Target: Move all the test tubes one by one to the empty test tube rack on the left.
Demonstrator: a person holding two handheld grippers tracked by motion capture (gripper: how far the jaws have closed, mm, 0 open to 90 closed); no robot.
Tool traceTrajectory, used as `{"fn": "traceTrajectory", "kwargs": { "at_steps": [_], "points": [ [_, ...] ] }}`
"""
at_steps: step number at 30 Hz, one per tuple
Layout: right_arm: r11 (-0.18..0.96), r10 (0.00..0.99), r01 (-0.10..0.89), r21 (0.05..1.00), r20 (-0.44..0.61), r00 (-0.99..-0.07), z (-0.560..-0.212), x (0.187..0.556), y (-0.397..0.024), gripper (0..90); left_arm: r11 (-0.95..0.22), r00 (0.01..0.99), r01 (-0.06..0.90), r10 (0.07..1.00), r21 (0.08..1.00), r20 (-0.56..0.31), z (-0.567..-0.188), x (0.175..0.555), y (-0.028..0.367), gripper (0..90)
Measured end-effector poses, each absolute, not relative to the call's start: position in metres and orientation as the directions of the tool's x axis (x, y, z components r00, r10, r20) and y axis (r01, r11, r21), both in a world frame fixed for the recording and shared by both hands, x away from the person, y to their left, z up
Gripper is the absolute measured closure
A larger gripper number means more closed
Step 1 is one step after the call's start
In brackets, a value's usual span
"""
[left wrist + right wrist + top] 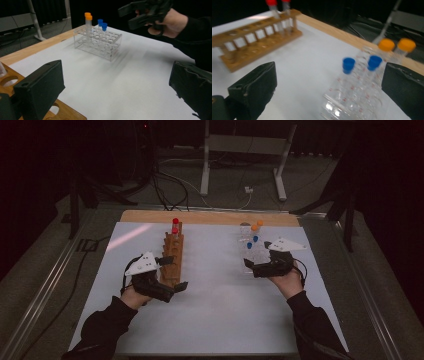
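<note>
A wooden rack (172,254) stands left of centre on the white table, with two red-capped tubes (175,224) at its far end. My left gripper (175,273) is at the rack's near end, open, with nothing between its fingers. In the left gripper view the wooden rack (10,82) lies under the left jaw. A clear plastic rack (254,251) on the right holds two orange-capped tubes (395,45) and two blue-capped tubes (362,62). My right gripper (256,254) is open at the clear rack's near side; the blue tubes show between its jaws, untouched.
The white sheet (215,310) covers the table, with a bare wooden strip (210,217) along the far edge. Beyond it stand a metal table frame (245,150) and cables on the dark floor. The two racks stand well apart.
</note>
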State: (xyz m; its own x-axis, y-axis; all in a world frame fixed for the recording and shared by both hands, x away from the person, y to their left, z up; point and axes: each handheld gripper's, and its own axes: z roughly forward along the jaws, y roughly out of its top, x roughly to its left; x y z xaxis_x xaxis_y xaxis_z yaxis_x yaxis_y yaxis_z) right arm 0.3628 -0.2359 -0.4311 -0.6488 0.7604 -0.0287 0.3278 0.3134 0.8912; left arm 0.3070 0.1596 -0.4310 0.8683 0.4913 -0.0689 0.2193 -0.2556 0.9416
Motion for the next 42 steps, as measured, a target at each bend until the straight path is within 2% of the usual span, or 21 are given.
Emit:
{"fn": "traceTrajectory", "kwargs": {
  "at_steps": [2,4,9,15,27,33,42],
  "points": [
    [0.316,0.773,0.351,0.882,-0.024,-0.634,-0.438,0.368,-0.235,0.3,-0.257,0.870,0.219,0.489,0.941,-0.068,-0.432,0.307,0.160,0.6],
    [0.315,0.785,0.366,0.876,-0.024,-0.619,-0.445,0.371,-0.236,8.6,-0.253,0.868,0.221,0.491,0.942,-0.072,-0.433,0.307,0.161,0.6],
    [0.313,0.799,0.391,0.865,-0.017,-0.602,-0.458,0.382,-0.233,21.4,-0.255,0.867,0.224,0.492,0.941,-0.073,-0.436,0.307,0.161,0.6],
    [0.352,0.807,0.405,0.844,-0.055,-0.588,-0.466,0.391,-0.226,51.1,-0.251,0.869,0.230,0.487,0.940,-0.083,-0.436,0.307,0.162,0.7],
    [0.354,0.836,0.454,0.818,-0.058,-0.546,-0.470,0.403,-0.221,76.5,-0.253,0.871,0.226,0.485,0.940,-0.079,-0.436,0.307,0.162,0.6],
    [0.337,0.834,0.421,0.842,-0.060,-0.548,-0.460,0.399,-0.225,77.3,-0.256,0.872,0.227,0.482,0.939,-0.080,-0.436,0.308,0.161,0.6],
    [0.303,0.817,0.337,0.891,-0.062,-0.573,-0.423,0.387,-0.228,77.4,-0.266,0.873,0.225,0.482,0.937,-0.072,-0.429,0.308,0.158,0.7]
  ]
}}
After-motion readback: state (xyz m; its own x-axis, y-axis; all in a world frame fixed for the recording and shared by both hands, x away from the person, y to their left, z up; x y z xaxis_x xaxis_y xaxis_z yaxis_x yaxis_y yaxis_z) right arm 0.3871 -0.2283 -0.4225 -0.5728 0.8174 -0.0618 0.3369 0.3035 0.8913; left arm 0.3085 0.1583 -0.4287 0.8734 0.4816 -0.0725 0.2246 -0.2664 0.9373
